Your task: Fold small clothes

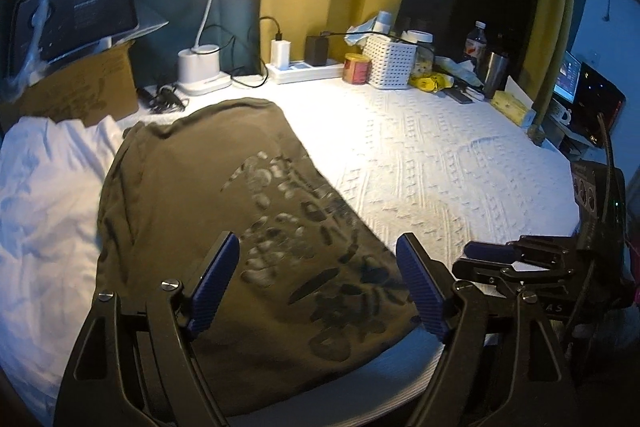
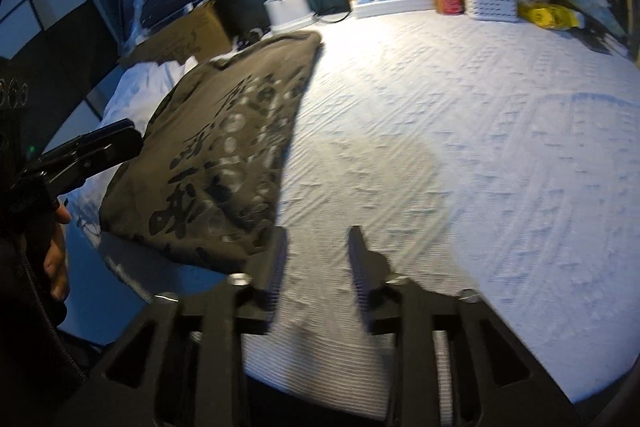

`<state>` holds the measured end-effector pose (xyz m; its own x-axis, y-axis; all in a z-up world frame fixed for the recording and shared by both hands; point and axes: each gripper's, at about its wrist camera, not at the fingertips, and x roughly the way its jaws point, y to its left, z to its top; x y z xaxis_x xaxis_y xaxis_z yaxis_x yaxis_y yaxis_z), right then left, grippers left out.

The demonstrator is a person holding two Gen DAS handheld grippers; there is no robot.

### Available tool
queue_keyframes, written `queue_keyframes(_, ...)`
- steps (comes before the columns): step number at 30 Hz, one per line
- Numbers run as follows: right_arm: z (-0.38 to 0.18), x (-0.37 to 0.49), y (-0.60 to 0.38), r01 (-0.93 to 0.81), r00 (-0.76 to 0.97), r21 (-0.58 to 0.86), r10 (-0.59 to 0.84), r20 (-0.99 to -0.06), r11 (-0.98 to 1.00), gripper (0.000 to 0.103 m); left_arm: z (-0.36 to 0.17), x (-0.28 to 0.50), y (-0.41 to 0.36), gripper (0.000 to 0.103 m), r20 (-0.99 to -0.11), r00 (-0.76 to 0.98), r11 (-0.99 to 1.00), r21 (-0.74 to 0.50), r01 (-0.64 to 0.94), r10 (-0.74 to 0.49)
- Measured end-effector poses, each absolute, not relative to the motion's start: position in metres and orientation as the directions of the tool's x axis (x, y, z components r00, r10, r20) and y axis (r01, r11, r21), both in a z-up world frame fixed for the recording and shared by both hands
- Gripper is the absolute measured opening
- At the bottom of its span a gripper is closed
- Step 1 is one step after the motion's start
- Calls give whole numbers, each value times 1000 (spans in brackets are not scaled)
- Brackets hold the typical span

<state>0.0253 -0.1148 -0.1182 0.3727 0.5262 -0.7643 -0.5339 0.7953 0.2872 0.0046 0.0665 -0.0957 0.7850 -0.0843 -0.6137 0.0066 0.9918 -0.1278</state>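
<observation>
An olive-brown T-shirt [image 1: 208,195] with a grey and black print lies folded lengthwise on the white textured bed cover [image 1: 440,163]. It also shows in the right wrist view [image 2: 224,147]. My left gripper [image 1: 320,275] is open and empty, its blue pads over the shirt's near end. My right gripper [image 2: 318,259] is open and empty above the bare cover, just right of the shirt's near corner. The right gripper also shows in the left wrist view [image 1: 504,255], and the left gripper in the right wrist view [image 2: 100,147].
A white garment [image 1: 44,187] lies crumpled left of the shirt. Along the far edge stand a cardboard box [image 1: 88,91], a lit desk lamp [image 1: 204,67], a power strip [image 1: 304,69], a red tin [image 1: 357,67], a white basket [image 1: 390,61] and bottles [image 1: 476,43].
</observation>
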Motion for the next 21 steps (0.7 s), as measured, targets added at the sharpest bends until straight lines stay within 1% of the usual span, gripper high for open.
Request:
queue_keyframes(3, -114, 29, -125, -515, 397, 281, 516, -759, 810, 45, -90, 6, 60, 92, -602, 794, 992, -122, 13, -84)
queue_keyframes(8, -105, 36, -140, -494, 432, 270, 503, -749, 826, 45, -80, 9, 52, 92, -580, 811, 993, -115, 17, -81)
queue_keyframes(14, -90, 40, -153, -485, 475, 242, 485, -734, 841, 45, -63, 9, 43, 93, -528, 847, 993, -114, 4, -64)
queue_keyframes(15, -87, 41, -156, -482, 485, 234, 480, -731, 844, 45, -61, 9, 41, 95, -524, 850, 994, -109, 2, -59)
queue_keyframes(16, -84, 42, -159, -479, 497, 224, 472, -728, 849, 45, -57, 9, 39, 100, -517, 855, 995, -99, 0, -52)
queue_keyframes(18, -78, 44, -164, -474, 515, 208, 461, -722, 855, 46, -52, 8, 37, 102, -497, 867, 996, -89, -1, -43)
queue_keyframes(20, -70, 45, -170, -465, 537, 196, 451, -713, 863, 48, -45, 6, 34, 102, -476, 879, 997, -80, -2, -37)
queue_keyframes(21, -68, 46, -173, -461, 546, 193, 448, -708, 866, 53, -42, 5, 32, 102, -467, 884, 997, -78, -3, -34)
